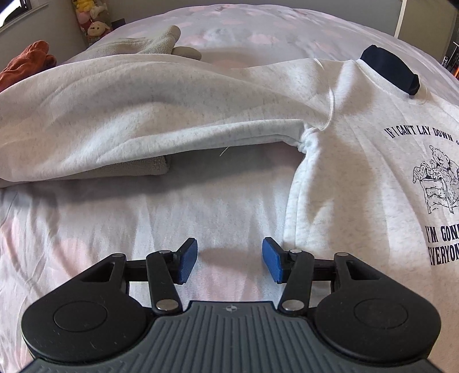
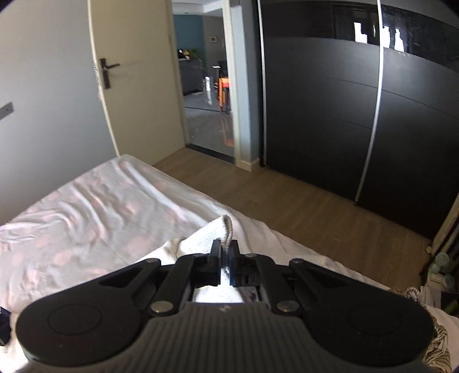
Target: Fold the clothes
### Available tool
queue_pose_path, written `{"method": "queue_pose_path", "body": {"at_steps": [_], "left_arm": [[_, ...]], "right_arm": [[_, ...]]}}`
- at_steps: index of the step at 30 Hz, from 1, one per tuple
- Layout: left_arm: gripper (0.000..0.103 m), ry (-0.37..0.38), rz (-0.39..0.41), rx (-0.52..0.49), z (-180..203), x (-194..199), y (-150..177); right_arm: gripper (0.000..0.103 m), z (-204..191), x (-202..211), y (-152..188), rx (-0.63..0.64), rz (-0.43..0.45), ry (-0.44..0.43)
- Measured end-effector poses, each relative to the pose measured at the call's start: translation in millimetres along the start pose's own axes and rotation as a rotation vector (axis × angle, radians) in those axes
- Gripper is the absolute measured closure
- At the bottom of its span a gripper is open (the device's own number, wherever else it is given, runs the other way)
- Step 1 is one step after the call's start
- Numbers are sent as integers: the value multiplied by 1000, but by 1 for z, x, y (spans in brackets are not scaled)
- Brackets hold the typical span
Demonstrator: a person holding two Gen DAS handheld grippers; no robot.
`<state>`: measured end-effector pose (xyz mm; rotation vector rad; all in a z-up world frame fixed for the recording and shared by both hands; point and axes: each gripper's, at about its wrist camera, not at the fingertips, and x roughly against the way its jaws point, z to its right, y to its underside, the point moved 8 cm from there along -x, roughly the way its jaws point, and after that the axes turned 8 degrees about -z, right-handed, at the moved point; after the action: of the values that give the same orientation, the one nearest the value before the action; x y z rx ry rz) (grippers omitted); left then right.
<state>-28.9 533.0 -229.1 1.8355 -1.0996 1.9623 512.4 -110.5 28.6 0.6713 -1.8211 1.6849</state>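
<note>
A light grey sweatshirt (image 1: 358, 149) with dark printed lettering and a navy collar lies spread on the bed (image 1: 129, 218). Its sleeve (image 1: 129, 126) stretches left across the sheet. My left gripper (image 1: 229, 259) hovers open just above the bare sheet, its right blue pad (image 1: 272, 259) close to the sweatshirt's side edge, with nothing between the pads. In the right wrist view my right gripper (image 2: 225, 252) is shut on a ribbed edge of the sweatshirt (image 2: 200, 239), lifted above the bed.
A beige towel (image 1: 137, 169) lies under the sleeve, and another beige cloth (image 1: 160, 43) behind it. An orange garment (image 1: 25, 63) and plush toys (image 1: 91, 20) are at the far left. Beyond the bed (image 2: 86, 212) are wooden floor, a black wardrobe (image 2: 344, 114) and an open door (image 2: 137, 86).
</note>
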Motion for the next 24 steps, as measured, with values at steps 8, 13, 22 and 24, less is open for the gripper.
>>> {"method": "queue_pose_path", "body": {"at_steps": [8, 13, 22, 24], "left_arm": [[54, 1, -19, -11, 3, -4, 1], [54, -3, -19, -16, 4, -5, 1], [54, 19, -10, -3, 3, -3, 0], [54, 26, -7, 1, 1, -3, 1]], "right_arm": [[88, 22, -40, 28, 3, -10, 47], [69, 19, 2, 29, 37, 144, 25], [49, -82, 46, 142, 119, 31, -403], [49, -113, 30, 180, 136, -67, -477]]}}
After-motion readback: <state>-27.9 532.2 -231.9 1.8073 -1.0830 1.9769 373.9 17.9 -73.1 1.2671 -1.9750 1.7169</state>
